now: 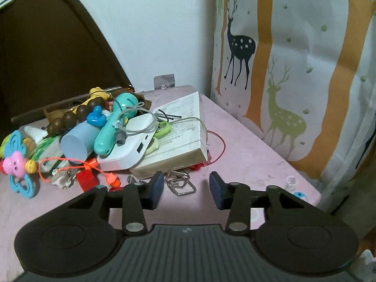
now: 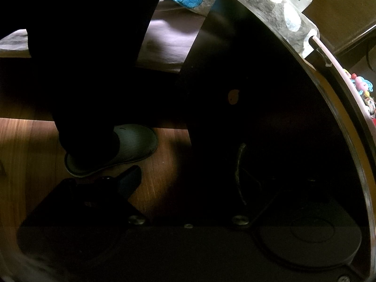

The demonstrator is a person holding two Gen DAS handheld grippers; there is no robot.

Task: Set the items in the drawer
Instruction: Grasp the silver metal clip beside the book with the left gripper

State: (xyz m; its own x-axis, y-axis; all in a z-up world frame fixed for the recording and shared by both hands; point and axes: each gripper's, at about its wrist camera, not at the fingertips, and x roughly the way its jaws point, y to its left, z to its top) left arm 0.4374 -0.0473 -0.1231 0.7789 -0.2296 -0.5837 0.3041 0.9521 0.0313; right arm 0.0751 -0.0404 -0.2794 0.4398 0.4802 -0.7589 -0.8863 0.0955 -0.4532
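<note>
In the left wrist view a heap of items lies on a pink tabletop (image 1: 246, 145): a book (image 1: 181, 131), a white power bank (image 1: 131, 148), a teal hand fan (image 1: 117, 122), a blue cup (image 1: 77, 143), brown beads (image 1: 70, 117), a colourful toy (image 1: 16, 162) and metal clips (image 1: 181, 183). My left gripper (image 1: 185, 188) is open and empty, just in front of the book and clips. In the right wrist view, my right gripper (image 2: 183, 183) is low beside the dark cabinet front (image 2: 258, 117); its left finger (image 2: 129, 181) shows, the right one is lost in shadow.
A deer-print curtain (image 1: 293, 70) hangs right of the table and a dark chair back (image 1: 47, 58) stands behind the heap. In the right wrist view a person's leg and grey slipper (image 2: 122, 148) stand on the wooden floor (image 2: 28, 152).
</note>
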